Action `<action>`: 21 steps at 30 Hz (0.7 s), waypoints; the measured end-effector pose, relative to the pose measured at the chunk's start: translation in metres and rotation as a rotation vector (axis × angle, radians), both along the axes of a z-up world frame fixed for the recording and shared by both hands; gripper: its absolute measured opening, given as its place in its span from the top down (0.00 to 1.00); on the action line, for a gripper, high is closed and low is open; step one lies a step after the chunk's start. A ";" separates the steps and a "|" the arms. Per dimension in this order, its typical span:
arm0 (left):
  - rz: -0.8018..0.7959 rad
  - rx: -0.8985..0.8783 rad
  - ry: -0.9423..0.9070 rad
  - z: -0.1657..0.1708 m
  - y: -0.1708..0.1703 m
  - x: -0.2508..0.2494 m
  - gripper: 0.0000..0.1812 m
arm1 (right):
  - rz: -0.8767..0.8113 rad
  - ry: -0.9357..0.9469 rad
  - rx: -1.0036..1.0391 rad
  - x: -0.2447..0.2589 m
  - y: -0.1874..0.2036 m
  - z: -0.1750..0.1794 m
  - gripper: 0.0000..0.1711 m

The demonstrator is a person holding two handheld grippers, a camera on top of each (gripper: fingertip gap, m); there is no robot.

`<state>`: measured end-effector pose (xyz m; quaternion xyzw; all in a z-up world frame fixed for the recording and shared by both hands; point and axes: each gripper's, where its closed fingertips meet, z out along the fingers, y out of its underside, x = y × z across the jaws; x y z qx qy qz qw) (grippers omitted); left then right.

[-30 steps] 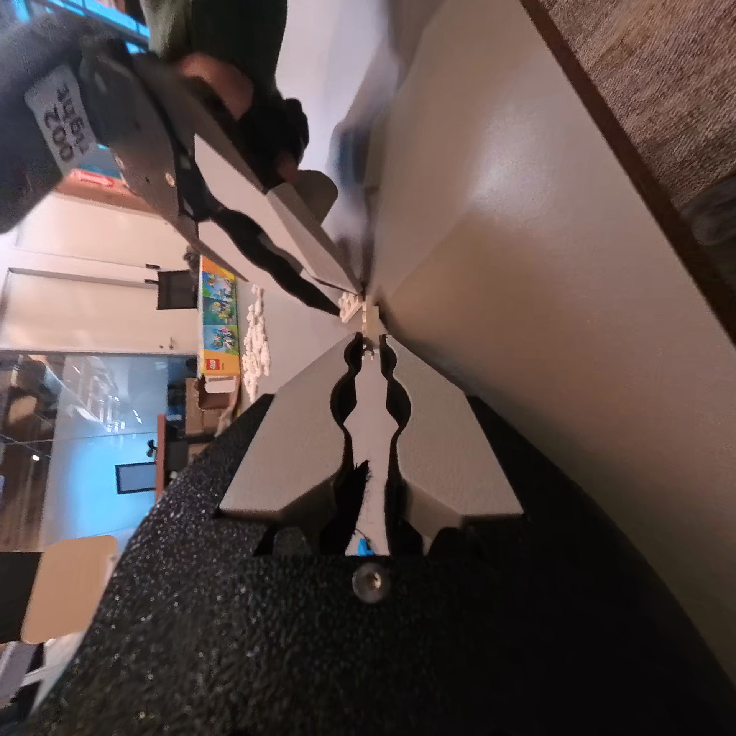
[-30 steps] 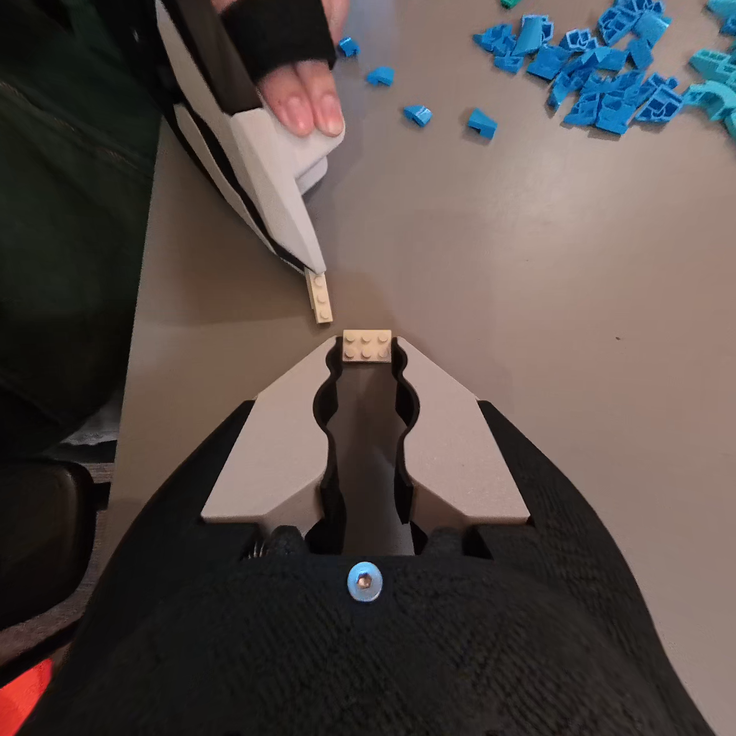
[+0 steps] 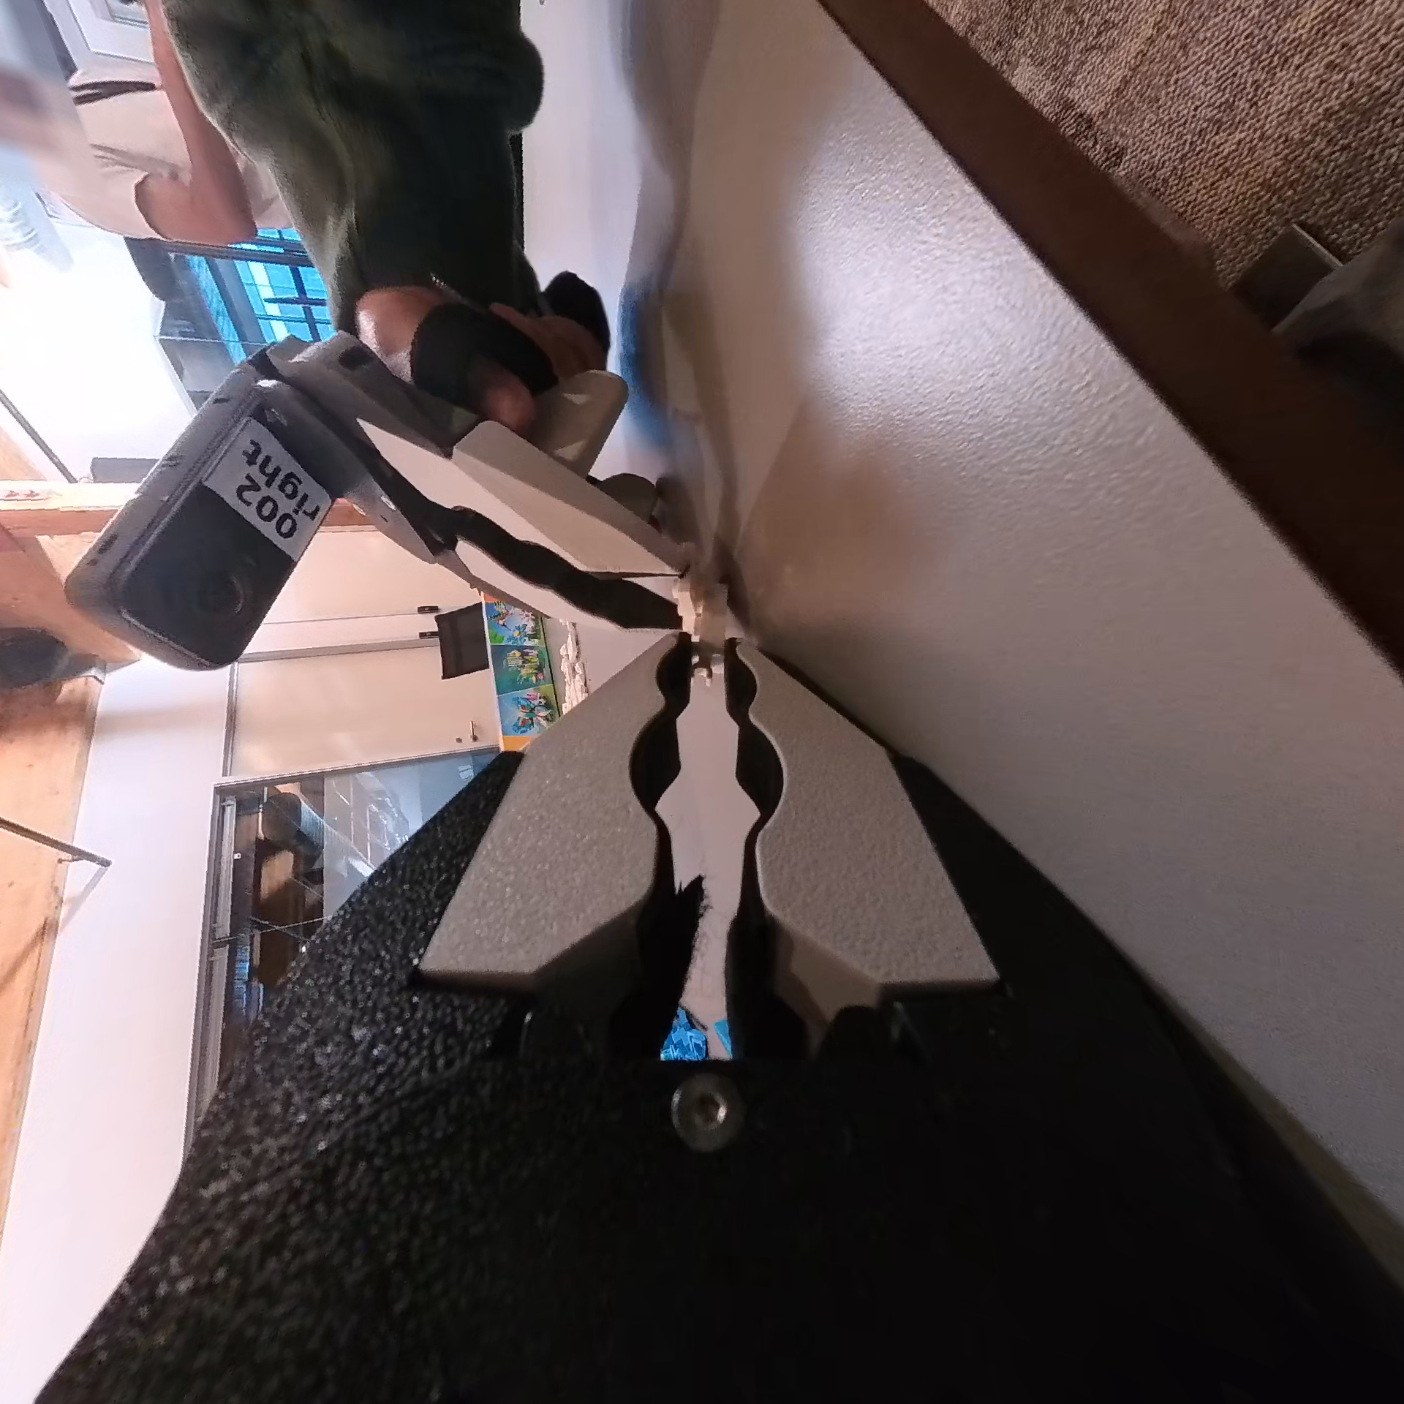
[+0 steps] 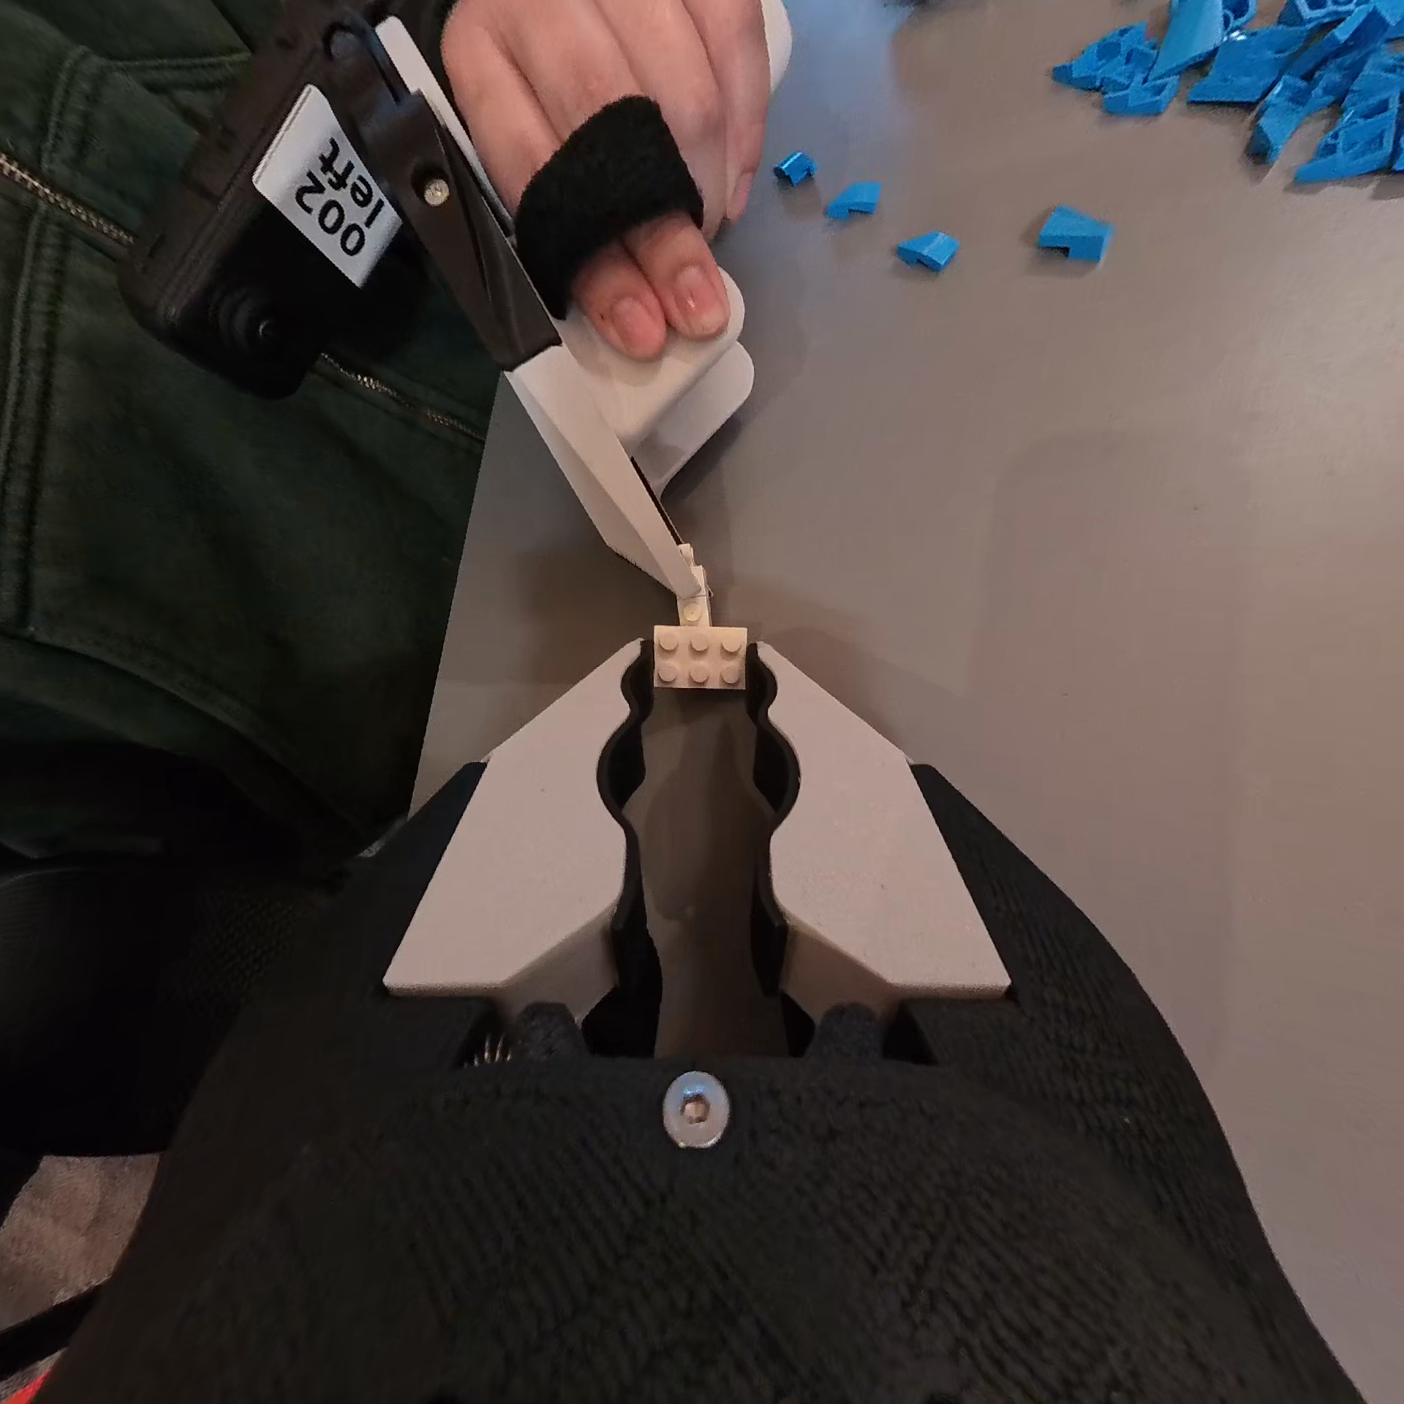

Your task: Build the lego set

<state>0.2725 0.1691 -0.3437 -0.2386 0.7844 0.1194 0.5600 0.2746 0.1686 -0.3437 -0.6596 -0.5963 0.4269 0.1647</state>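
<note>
The tan plate (image 4: 700,658), two studs by three, sits clamped between the tips of my right gripper (image 4: 700,659), studs up, just above the grey table (image 4: 1064,532). Both fingers press its short ends, so the right jaws stand narrow, set to the plate's width.

The tan strip (image 4: 693,600), one stud wide, is pinched in my left gripper (image 4: 687,577), whose jaws are closed thin on it. One stud of the strip shows past the tips. That free end meets the far edge of the plate; I cannot tell whether it is seated or only touching.

In the left wrist view, my left gripper (image 3: 705,659) holds the strip (image 3: 703,662) edge-on, and the plate (image 3: 710,611) lies directly ahead in the right gripper (image 3: 687,600).

My left hand (image 4: 630,152) wears a black finger strap and grips the white handle.

Four loose blue bricks (image 4: 927,249) lie apart on the table beyond the hand. A larger blue pile (image 4: 1291,83) sits at the far right. A colourful box (image 3: 520,672) stands at the table's far end.
</note>
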 end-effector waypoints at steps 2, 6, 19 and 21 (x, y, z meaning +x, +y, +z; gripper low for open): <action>-0.004 0.003 0.002 0.000 0.000 0.000 0.97 | 0.008 -0.006 0.015 0.000 -0.001 0.000 0.87; -0.010 0.001 0.001 0.000 -0.001 0.001 0.97 | 0.062 -0.063 0.097 0.001 -0.002 -0.001 0.87; 0.017 0.013 0.008 -0.001 0.001 0.000 0.97 | 0.057 -0.267 0.087 0.001 -0.004 -0.003 0.87; 0.027 0.010 0.002 0.000 0.002 0.000 0.97 | 0.037 -0.271 0.089 0.001 -0.003 -0.003 0.87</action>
